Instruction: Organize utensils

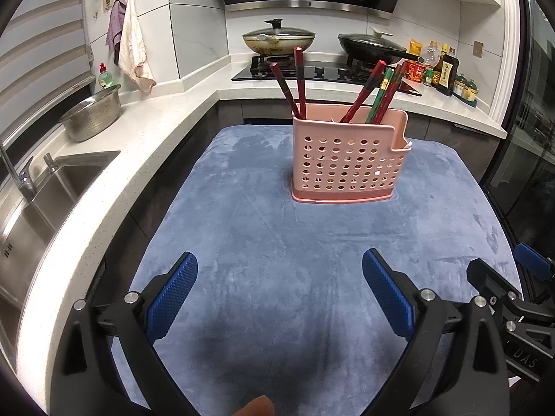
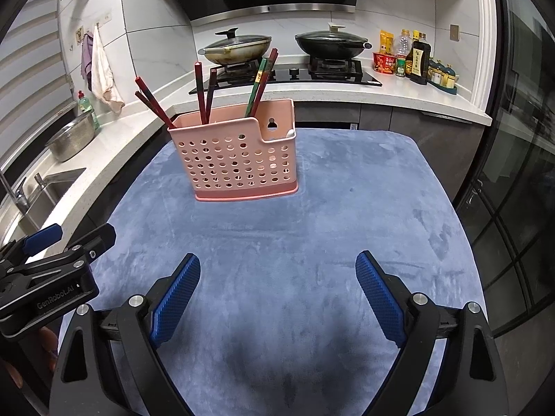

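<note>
Pink holder (image 1: 348,159) stands upright near the far middle of the blue cloth (image 1: 277,242), and every chopstick (image 1: 300,83) in sight is already in it, long axes pointing up and fanning out, one pair leaning toward eleven o'clock, the rest toward one o'clock. From the left gripper (image 1: 280,291) the holder sits at about one o'clock, well apart; from the right gripper (image 2: 277,293) it sits at about eleven o'clock, also well apart, so it lies between the two lines of sight and neither hand looks clearly nearer. Both grippers hang over the near half of the cloth with fingers spread wide and nothing between the blue pads (image 2: 177,298). No loose utensil shows on the cloth, so the job looks close to finished; any further reach goes straight forward and slightly inward, toward the holder's open top.
</note>
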### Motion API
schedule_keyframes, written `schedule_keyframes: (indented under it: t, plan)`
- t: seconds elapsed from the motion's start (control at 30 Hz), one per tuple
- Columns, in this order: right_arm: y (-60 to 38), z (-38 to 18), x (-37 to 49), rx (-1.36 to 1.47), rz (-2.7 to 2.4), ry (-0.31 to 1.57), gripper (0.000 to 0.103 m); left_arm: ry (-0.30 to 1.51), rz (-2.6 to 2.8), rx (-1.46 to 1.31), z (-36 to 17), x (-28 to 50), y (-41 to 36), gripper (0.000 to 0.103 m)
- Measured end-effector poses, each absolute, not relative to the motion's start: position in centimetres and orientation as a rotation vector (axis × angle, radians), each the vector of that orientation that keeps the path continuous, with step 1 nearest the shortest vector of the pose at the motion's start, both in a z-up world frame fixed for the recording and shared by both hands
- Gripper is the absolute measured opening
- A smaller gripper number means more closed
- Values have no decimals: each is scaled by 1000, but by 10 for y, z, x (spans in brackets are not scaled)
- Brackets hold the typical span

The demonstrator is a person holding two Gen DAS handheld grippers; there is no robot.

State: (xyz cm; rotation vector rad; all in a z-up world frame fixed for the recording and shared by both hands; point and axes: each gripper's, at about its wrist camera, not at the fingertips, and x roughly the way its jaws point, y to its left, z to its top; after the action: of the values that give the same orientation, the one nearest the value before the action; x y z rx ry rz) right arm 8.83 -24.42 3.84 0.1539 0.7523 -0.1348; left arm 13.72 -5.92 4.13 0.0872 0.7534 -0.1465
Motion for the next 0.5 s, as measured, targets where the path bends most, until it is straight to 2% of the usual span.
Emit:
schedule_keyframes:
  t: [0.5]
  plan:
    - [-245, 37, 100, 165, -129, 767, 88, 760, -136, 83, 39, 144, -57, 92]
